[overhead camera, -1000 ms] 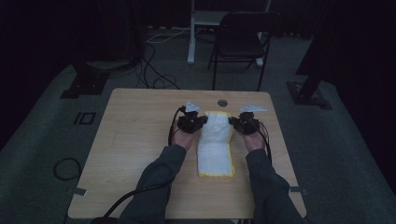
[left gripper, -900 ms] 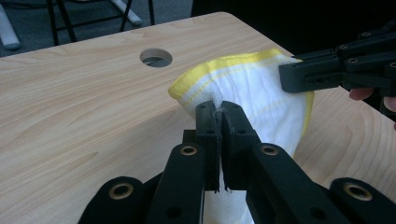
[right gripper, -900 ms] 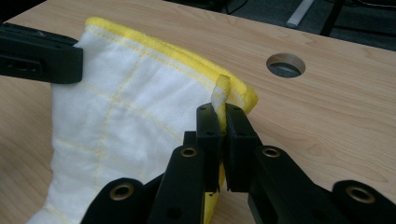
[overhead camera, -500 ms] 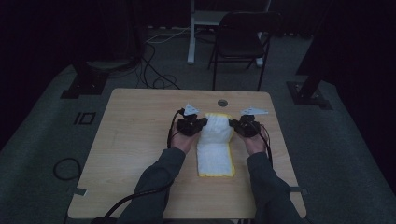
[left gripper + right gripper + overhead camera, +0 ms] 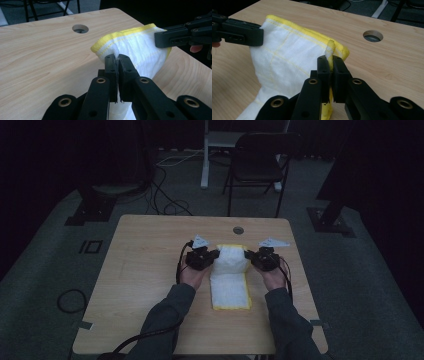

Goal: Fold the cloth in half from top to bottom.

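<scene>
A white cloth (image 5: 230, 277) with a yellow border lies near the middle of the wooden table (image 5: 150, 270), its near part flat on the wood and its far end lifted off the surface. The left gripper (image 5: 212, 257) pinches the left corner of that raised end — in the left gripper view its jaws are pressed together on a fold of the white fabric, just under the yellow hem. The right gripper (image 5: 250, 256) clamps the opposite corner; in the right gripper view a twist of the yellow edge stands up between its closed jaws. The lifted part hangs between the two grippers. A round hole (image 5: 238, 230) in the tabletop sits just beyond the cloth, and a dark chair (image 5: 255, 162) stands on the floor past the table's far edge.
</scene>
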{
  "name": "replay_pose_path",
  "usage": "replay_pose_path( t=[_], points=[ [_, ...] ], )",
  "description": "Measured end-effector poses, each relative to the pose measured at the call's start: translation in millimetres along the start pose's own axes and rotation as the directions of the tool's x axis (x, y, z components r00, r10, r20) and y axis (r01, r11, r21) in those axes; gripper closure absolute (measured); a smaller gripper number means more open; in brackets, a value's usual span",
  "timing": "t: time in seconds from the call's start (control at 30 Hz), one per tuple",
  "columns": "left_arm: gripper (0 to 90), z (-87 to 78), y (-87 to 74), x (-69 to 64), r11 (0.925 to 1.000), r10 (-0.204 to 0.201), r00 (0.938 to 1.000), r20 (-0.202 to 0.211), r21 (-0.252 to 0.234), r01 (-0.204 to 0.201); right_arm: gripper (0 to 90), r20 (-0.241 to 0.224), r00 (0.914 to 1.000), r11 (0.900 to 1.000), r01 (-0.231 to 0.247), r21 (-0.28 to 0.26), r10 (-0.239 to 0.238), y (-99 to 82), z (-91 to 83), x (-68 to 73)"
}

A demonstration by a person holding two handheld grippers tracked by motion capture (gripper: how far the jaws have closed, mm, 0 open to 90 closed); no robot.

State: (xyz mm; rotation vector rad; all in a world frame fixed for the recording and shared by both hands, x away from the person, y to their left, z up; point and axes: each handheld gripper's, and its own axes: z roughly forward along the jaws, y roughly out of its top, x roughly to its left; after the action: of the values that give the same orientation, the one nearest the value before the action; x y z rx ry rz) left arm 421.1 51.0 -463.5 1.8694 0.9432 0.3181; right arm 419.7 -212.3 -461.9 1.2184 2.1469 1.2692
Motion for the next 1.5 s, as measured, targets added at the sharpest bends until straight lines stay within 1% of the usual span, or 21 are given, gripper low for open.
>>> replay_pose_path(
  t=[0.2, 0.43, 0.63, 0.8, 1.03, 1.23, 1.37, 1.5],
  points=[
    [87.4, -5.0, -5.7, -3.3, 1.0000, -0.001, 1.0000, 0.007, -0.009, 0.002, 87.0, -0.006, 0.9999, 0.9999, 0.014, -0.002, -0.014, -2.0, -5.1, 3.7],
    [87.4, -10.0, -10.7, -7.6, 0.9999, 0.001, 0.9999, 0.015, -0.015, -0.001, 87.1, -0.014, 0.9998, 0.9998, 0.017, -0.008, -0.017, -7.4, -10.8, 8.2],
    [87.4, -12.8, -14.5, -9.8, 0.9999, 0.007, 0.9998, 0.020, -0.012, -0.007, 87.1, -0.017, 0.9996, 0.9998, 0.021, -0.009, -0.021, -11.0, -14.0, 10.3],
    [87.4, -15.1, -18.9, -11.4, 0.9999, 0.000, 0.9997, 0.026, -0.017, 0.000, 87.1, -0.026, 0.9995, 0.9998, 0.020, -0.007, -0.020, -14.8, -15.9, 13.2],
    [87.3, -17.9, -25.2, -14.5, 0.9999, 0.012, 0.9995, 0.031, -0.009, -0.012, 87.0, -0.033, 0.9992, 0.9997, 0.025, 0.001, -0.025, -19.2, -17.7, 15.6],
    [87.3, -18.5, -31.5, -15.4, 1.0000, 0.003, 0.9994, 0.034, -0.004, -0.003, 87.1, -0.037, 0.9989, 0.9996, 0.028, 0.011, -0.028, -24.8, -17.6, 18.2],
    [87.3, -19.6, -35.2, -17.0, 1.0000, 0.005, 0.9992, 0.040, -0.003, -0.005, 87.1, -0.038, 0.9989, 0.9995, 0.026, 0.016, -0.026, -28.7, -17.5, 19.3],
    [87.3, -19.1, -40.0, -18.5, 1.0000, -0.007, 0.9988, 0.047, -0.002, 0.007, 87.1, -0.039, 0.9989, 0.9995, 0.026, 0.020, -0.025, -32.6, -18.2, 19.5]
  ],
)
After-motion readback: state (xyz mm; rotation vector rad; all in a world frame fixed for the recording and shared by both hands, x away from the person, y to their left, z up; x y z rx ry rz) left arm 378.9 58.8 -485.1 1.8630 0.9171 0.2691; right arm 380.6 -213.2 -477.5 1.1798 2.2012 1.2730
